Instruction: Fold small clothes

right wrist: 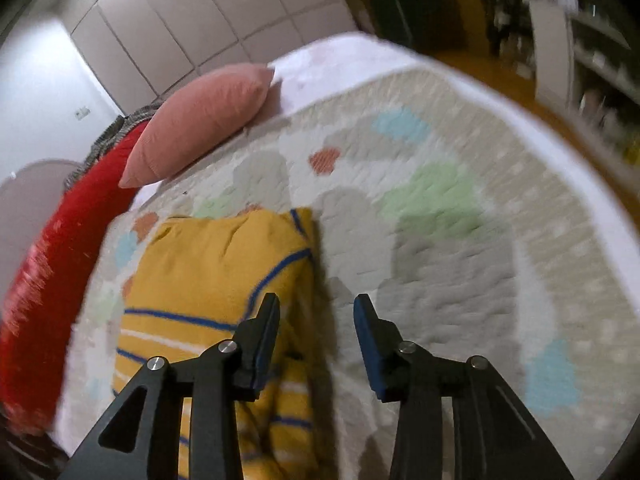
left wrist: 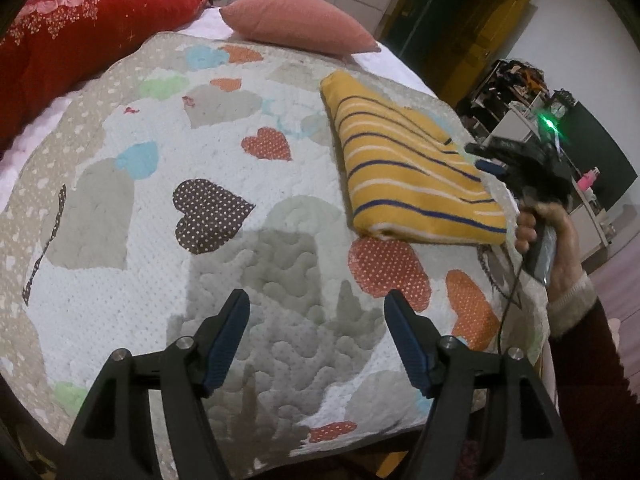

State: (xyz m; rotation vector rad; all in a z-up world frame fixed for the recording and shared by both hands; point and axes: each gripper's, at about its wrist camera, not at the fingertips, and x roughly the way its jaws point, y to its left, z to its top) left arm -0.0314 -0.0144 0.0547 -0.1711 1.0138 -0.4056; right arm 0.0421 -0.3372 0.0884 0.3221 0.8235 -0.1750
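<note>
A folded yellow garment (left wrist: 404, 172) with blue and white stripes lies on the heart-patterned quilt (left wrist: 224, 208), toward its right edge. My left gripper (left wrist: 318, 304) is open and empty, low over the quilt's near part, well short of the garment. My right gripper (left wrist: 486, 160) shows in the left wrist view at the garment's right edge, held by a hand. In the right wrist view the right gripper (right wrist: 316, 306) is open and empty, its left finger over the garment (right wrist: 216, 272) and its right finger over bare quilt (right wrist: 440, 264). That view is blurred.
A pink pillow (left wrist: 296, 20) and a red cushion (left wrist: 72, 32) lie at the far side of the bed. The bed's right edge (left wrist: 532, 340) drops to a wooden floor. Shelves with clutter (left wrist: 516, 92) stand beyond it.
</note>
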